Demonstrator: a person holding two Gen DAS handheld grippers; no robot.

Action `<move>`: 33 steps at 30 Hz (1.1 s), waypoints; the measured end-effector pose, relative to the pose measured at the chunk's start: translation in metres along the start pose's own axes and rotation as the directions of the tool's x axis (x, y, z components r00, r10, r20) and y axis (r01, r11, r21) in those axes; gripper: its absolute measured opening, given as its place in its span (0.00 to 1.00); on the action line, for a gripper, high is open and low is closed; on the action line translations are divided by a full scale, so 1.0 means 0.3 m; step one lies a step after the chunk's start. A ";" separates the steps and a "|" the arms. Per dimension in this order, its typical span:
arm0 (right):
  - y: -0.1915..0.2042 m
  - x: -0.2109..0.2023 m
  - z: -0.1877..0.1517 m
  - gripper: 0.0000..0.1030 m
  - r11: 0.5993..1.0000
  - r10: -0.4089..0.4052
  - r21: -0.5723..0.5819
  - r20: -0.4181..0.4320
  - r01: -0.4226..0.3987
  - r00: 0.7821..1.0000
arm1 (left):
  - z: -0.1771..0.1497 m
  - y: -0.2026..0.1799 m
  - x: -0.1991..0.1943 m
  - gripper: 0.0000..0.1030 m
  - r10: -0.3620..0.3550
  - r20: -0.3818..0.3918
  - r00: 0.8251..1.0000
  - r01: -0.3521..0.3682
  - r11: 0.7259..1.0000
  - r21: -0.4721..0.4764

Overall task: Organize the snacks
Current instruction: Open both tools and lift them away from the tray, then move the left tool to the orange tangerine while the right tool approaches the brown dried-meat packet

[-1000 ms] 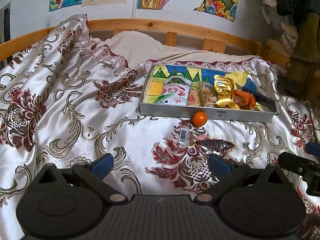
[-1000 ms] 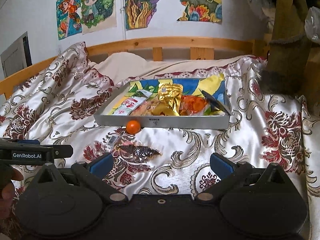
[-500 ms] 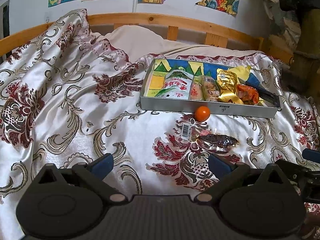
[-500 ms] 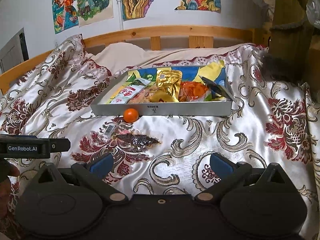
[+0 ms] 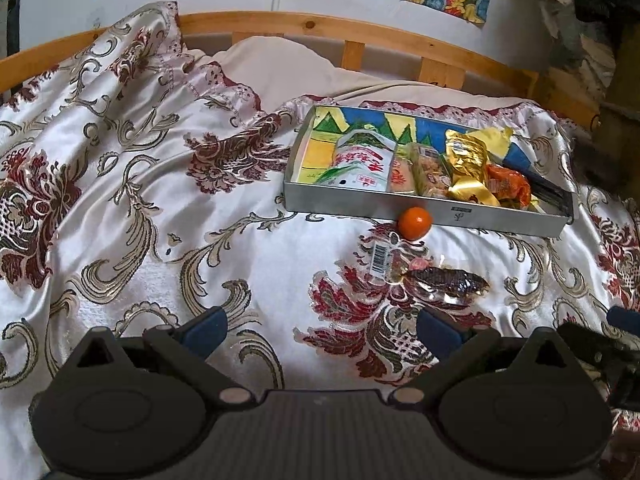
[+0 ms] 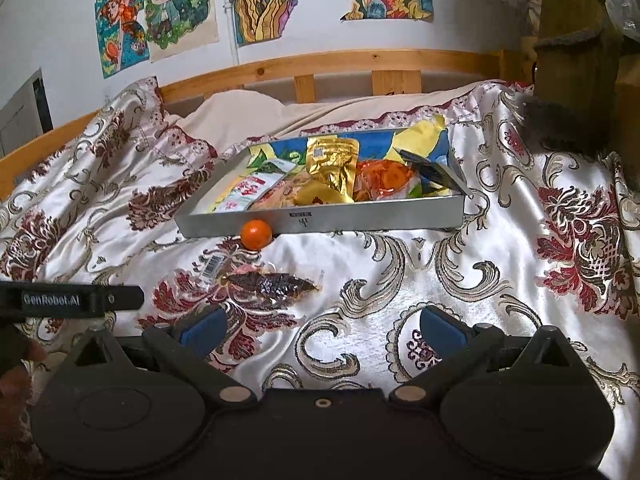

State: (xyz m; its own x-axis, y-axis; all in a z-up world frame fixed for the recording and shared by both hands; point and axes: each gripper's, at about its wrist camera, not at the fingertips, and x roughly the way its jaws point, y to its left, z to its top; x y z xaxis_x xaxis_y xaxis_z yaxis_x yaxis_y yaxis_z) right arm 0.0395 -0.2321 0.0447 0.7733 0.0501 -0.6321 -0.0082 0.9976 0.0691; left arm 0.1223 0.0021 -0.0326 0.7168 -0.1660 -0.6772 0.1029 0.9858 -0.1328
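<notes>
Nearest, my left gripper (image 5: 322, 326): jaws spread wide, nothing between them, hovering over the patterned satin bedspread (image 5: 120, 208). My right gripper (image 6: 322, 326): likewise wide apart and empty, above the same cloth; from its camera the left tool's black bar shows at the left edge.

Next out, one clear-wrapped dark dried snack (image 5: 444, 282), barcode label at its left end, lying flat on the bedspread just ahead of my left gripper's right finger.

Beyond it, one small orange fruit (image 5: 415, 222), resting on the cloth and touching the front wall of the grey tray (image 5: 360, 202).

Inside the tray: a white packet with red lettering (image 5: 362, 160) at the left, a gold foil pouch (image 5: 466, 158) in the middle, an orange wrapper (image 5: 508, 184) to its right, other packets between them.

Farthest, a wooden bed rail (image 5: 320, 30) and coloured drawings (image 6: 156, 8) on the wall.
</notes>
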 end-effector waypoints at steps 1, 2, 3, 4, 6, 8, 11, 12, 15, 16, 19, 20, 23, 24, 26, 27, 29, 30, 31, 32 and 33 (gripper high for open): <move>0.001 0.007 -0.002 0.99 1.000 0.000 -0.003 -0.006 0.000 1.000 | 0.002 0.002 0.003 1.00 0.000 0.001 1.000 0.000 1.000 -0.005; 0.002 0.015 -0.002 0.99 1.000 0.000 -0.006 -0.011 0.000 1.000 | 0.004 0.005 0.007 1.00 -0.001 0.002 1.000 0.001 1.000 -0.012; 0.004 0.023 -0.003 0.99 1.000 0.000 -0.007 -0.015 0.000 1.000 | 0.007 0.008 0.013 1.00 -0.003 0.002 1.000 0.003 1.000 -0.018; 0.007 0.030 -0.002 0.99 1.000 0.001 -0.009 -0.020 -0.001 1.000 | 0.010 0.010 0.020 1.00 -0.004 -0.001 1.000 0.004 1.000 -0.023; 0.014 0.045 0.004 0.99 1.000 0.005 -0.024 -0.029 -0.006 1.000 | 0.019 0.012 0.038 1.00 -0.014 -0.006 1.000 0.014 0.999 -0.034; 0.022 0.059 0.014 0.99 0.999 0.008 -0.044 -0.032 -0.009 0.999 | 0.032 0.009 0.060 1.00 -0.015 -0.012 1.000 0.015 0.999 -0.032; 0.034 0.085 0.029 0.99 0.996 0.019 -0.082 -0.046 -0.023 0.999 | 0.059 0.002 0.087 1.00 -0.018 0.000 1.000 0.018 1.000 -0.018; 0.037 0.096 0.033 0.99 0.995 0.020 -0.096 -0.052 -0.025 0.998 | 0.068 0.000 0.095 1.00 -0.019 0.004 1.000 0.019 1.000 -0.016; 0.041 0.130 0.042 0.99 0.992 0.021 -0.125 -0.077 -0.030 0.997 | 0.092 0.008 0.117 1.00 -0.026 0.013 1.000 0.026 0.999 -0.031; 0.040 0.142 0.044 0.99 0.991 0.020 -0.130 -0.087 -0.032 0.996 | 0.100 0.012 0.126 1.00 -0.032 0.011 0.999 0.032 0.999 -0.041; 0.035 0.170 0.051 0.99 0.989 0.018 -0.142 -0.100 -0.033 0.995 | 0.121 0.026 0.152 1.00 -0.037 0.001 0.999 0.037 0.997 -0.069; 0.034 0.178 0.054 0.99 0.989 0.015 -0.144 -0.101 -0.029 0.995 | 0.126 0.028 0.159 1.00 -0.040 -0.001 0.999 0.040 0.996 -0.076; 0.028 0.198 0.062 0.99 0.989 0.016 -0.142 -0.102 -0.031 0.995 | 0.146 0.029 0.182 1.00 -0.052 -0.005 0.999 0.051 0.995 -0.084; 0.027 0.204 0.064 0.99 0.989 0.017 -0.143 -0.102 -0.031 0.995 | 0.152 0.026 0.190 1.00 -0.056 -0.008 0.998 0.055 0.995 -0.082; 0.024 0.216 0.068 0.99 0.988 0.013 -0.150 -0.100 -0.028 0.995 | 0.167 0.016 0.204 1.00 -0.067 -0.010 0.998 0.066 0.995 -0.074; 0.022 0.222 0.071 0.99 0.988 0.012 -0.153 -0.100 -0.027 0.995 | 0.178 0.008 0.211 1.00 -0.078 -0.013 0.997 0.077 0.995 -0.066; 0.019 0.231 0.075 0.99 0.987 0.005 -0.160 -0.101 -0.021 0.995 | 0.194 -0.009 0.231 0.99 -0.119 -0.026 0.993 0.118 0.992 -0.052; 0.017 0.235 0.078 0.99 0.986 0.001 -0.166 -0.099 -0.017 0.995 | 0.202 -0.018 0.241 0.99 -0.142 -0.034 0.989 0.140 0.989 -0.049; 0.014 0.238 0.080 0.99 0.985 -0.002 -0.172 -0.097 -0.015 0.995 | 0.207 -0.027 0.251 0.99 -0.158 -0.043 0.986 0.156 0.987 -0.047; 0.013 0.241 0.080 0.99 0.984 -0.005 -0.176 -0.097 -0.012 0.995 | 0.213 -0.036 0.264 0.99 -0.170 -0.052 0.984 0.168 0.985 -0.044; 0.010 0.245 0.081 0.99 0.984 -0.007 -0.180 -0.097 -0.010 0.995 | 0.217 -0.046 0.275 0.99 -0.177 -0.059 0.982 0.175 0.984 -0.039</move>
State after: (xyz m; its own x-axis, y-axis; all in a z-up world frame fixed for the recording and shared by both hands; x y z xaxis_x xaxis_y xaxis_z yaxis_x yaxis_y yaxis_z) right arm 0.1119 -0.2268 0.0171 0.7079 0.0473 -0.7048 -0.1301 0.9894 -0.0642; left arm 0.2249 -0.0237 -0.0396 0.6457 -0.3390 -0.6842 0.1995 0.9398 -0.2774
